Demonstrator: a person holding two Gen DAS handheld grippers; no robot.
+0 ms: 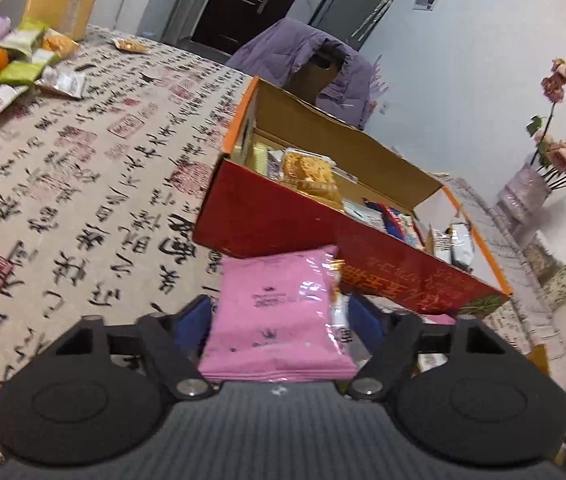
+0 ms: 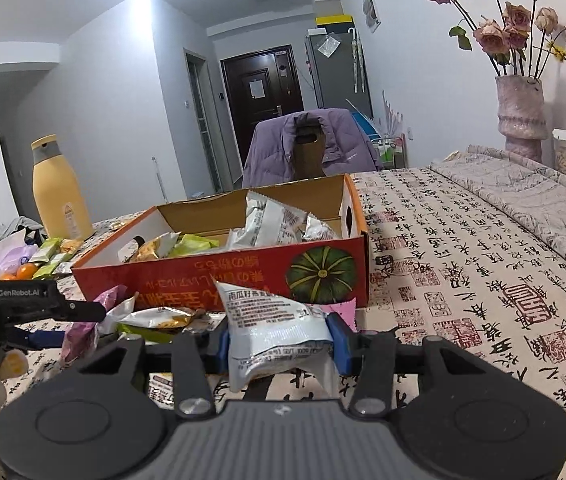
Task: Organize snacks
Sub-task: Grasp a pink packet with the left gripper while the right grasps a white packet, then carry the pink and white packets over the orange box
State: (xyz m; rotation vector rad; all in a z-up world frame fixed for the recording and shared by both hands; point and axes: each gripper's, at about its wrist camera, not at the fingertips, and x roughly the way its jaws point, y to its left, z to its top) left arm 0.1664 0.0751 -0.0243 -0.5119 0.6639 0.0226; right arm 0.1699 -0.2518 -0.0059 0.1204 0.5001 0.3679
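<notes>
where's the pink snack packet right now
In the left wrist view, the pink snack packet is clamped in the left gripper, just short of the red box.

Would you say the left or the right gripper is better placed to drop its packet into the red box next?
Probably the right gripper: its silver-white packet faces the red cardboard box squarely, with the opening straight ahead.

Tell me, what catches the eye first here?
Probably the red box of snacks in the middle of the calligraphy-print tablecloth. Just before it, each gripper holds a packet between its blue fingers: the left gripper a pink packet, the right gripper a white packet.
</notes>
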